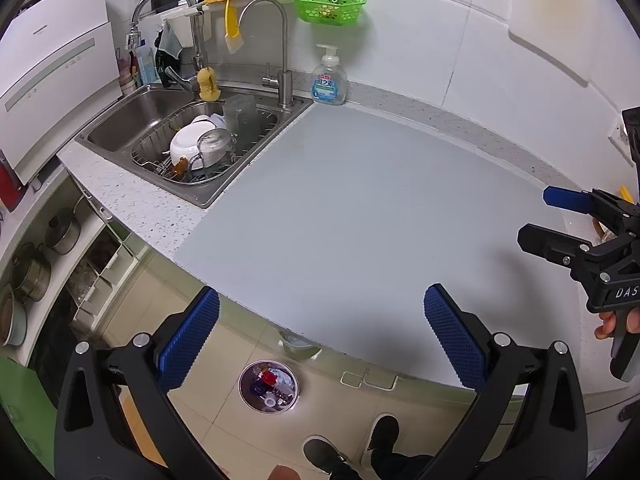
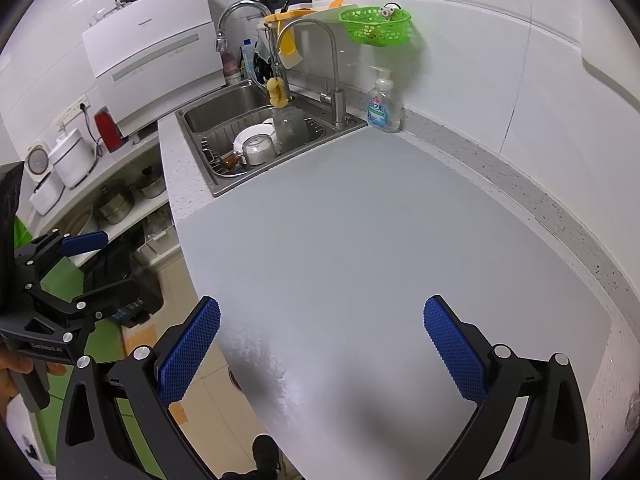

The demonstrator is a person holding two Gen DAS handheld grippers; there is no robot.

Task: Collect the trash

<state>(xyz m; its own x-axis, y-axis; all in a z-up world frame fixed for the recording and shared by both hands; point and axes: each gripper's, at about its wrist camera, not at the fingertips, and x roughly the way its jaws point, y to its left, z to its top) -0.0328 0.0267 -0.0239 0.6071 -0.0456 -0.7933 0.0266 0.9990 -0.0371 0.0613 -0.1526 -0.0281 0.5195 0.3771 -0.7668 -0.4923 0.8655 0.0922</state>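
Observation:
A round steel trash bin stands on the floor below the counter edge, holding red, blue and white scraps. My left gripper hovers open above the counter's front edge and the bin, nothing between its blue pads. My right gripper is open and empty above the grey mat. Each gripper shows in the other's view, the right gripper at the right edge and the left gripper at the left, both with jaws apart. The mat is bare.
A steel sink with a rack of dishes sits at the back left, a soap bottle beside it. A green basket hangs on the wall. Pots fill shelves at left. The person's shoes stand near the bin.

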